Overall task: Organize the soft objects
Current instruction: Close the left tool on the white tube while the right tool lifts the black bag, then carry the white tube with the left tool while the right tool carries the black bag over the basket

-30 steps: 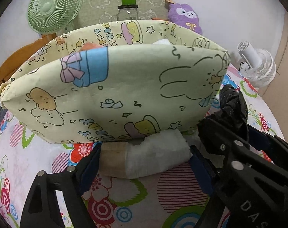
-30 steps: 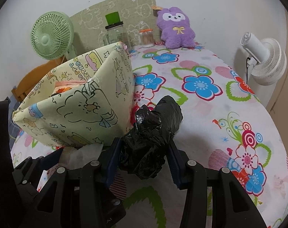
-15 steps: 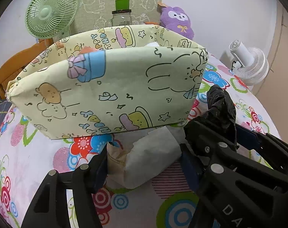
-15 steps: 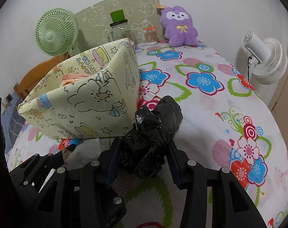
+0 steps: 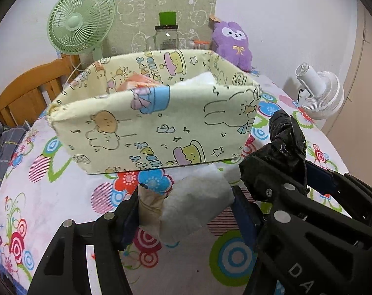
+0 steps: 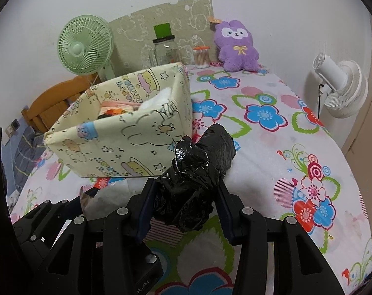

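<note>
**Colleague:** What have you got in the tongs?

**Me:** My left gripper is clamped on a white paper wad with a tan end, lifted just above the flowered tablecloth. My right gripper is squeezed around a crumpled black plastic bag, and part of the bag sticks out past the fingertips toward the far side.

**Colleague:** Where are the two relative to each other?

**Me:** Side by side at the near edge of the table. In the left wrist view the black bag sits to the right of the paper wad.

**Colleague:** And the bin?

**Me:** The cartoon-print fabric box stands just beyond both grippers, a bit to the left in the right wrist view. It is open on top, and inside I can see something pink, something white and a bit of orange. I cannot tell exactly what those are.

**Colleague:** Anything further back?

**Me:** At the far wall, a green fan on the left, a glass jar with a green block on its lid, and a purple plush toy. A white fan stands off the table's right side.
</note>
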A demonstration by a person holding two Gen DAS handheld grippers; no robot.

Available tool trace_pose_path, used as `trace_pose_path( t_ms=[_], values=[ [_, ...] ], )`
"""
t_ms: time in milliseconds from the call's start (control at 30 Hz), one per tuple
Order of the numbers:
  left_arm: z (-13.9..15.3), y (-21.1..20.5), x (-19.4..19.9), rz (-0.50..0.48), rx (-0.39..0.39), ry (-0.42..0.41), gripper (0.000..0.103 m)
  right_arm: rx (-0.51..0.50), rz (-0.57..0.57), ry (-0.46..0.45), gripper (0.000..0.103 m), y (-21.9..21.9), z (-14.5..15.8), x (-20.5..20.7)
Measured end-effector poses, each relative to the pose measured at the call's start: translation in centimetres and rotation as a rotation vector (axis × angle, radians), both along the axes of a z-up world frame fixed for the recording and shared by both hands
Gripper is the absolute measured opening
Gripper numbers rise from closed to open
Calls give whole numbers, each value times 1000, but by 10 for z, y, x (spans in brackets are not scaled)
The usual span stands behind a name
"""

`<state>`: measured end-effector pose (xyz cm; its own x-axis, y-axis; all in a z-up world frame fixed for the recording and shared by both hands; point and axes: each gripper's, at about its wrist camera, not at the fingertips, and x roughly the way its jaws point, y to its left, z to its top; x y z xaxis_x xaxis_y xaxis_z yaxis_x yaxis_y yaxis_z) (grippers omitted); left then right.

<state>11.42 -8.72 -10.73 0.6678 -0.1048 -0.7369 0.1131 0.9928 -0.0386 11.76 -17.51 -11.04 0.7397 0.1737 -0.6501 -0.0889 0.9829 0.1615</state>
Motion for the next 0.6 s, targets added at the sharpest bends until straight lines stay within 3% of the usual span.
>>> trace_pose_path(
  t_ms=[600],
  values=[
    [43,16,-33,25,-13,-106,70,-9,18,-94,50,17,44,-35]
  ],
)
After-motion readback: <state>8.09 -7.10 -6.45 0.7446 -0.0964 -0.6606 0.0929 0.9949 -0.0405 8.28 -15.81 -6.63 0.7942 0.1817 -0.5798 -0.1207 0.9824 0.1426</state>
